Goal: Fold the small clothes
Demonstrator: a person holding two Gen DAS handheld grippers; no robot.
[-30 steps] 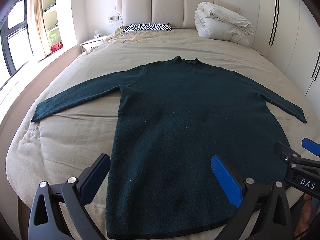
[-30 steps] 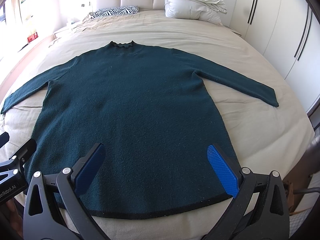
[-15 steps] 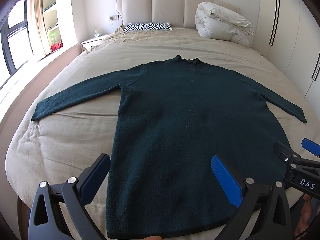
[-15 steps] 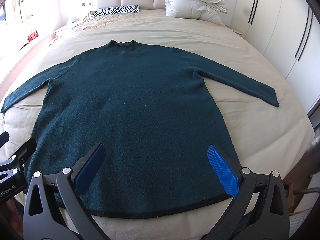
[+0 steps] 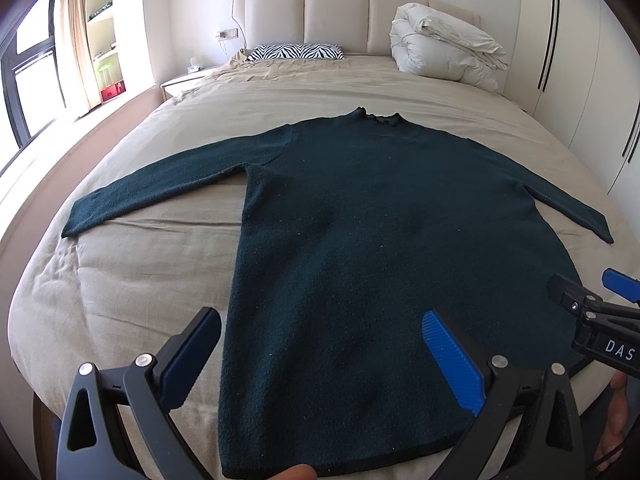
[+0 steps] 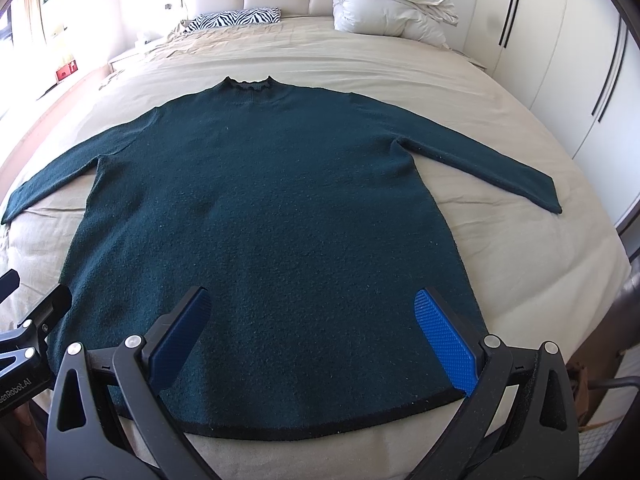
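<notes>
Dark green sweater (image 5: 384, 248) lay flat on the bed (image 5: 132, 280), sleeves spread, collar toward the headboard (image 5: 336, 12). Left gripper (image 5: 320, 344) and right gripper (image 6: 312, 320) both spread wide, empty, above the hem (image 6: 320, 428).

Wide bed with wrinkled beige linen cover (image 5: 140, 280) fills the view. Beige padded panel headboard (image 5: 336, 16) at 12 o'clock. Zebra-print black-and-white pillow (image 5: 296, 52) just below it, 11 o'clock. Bundled white duvet (image 5: 444, 56) at 1 o'clock. White wardrobe doors with black slot handles (image 5: 560, 40) at 2 o'clock.
</notes>
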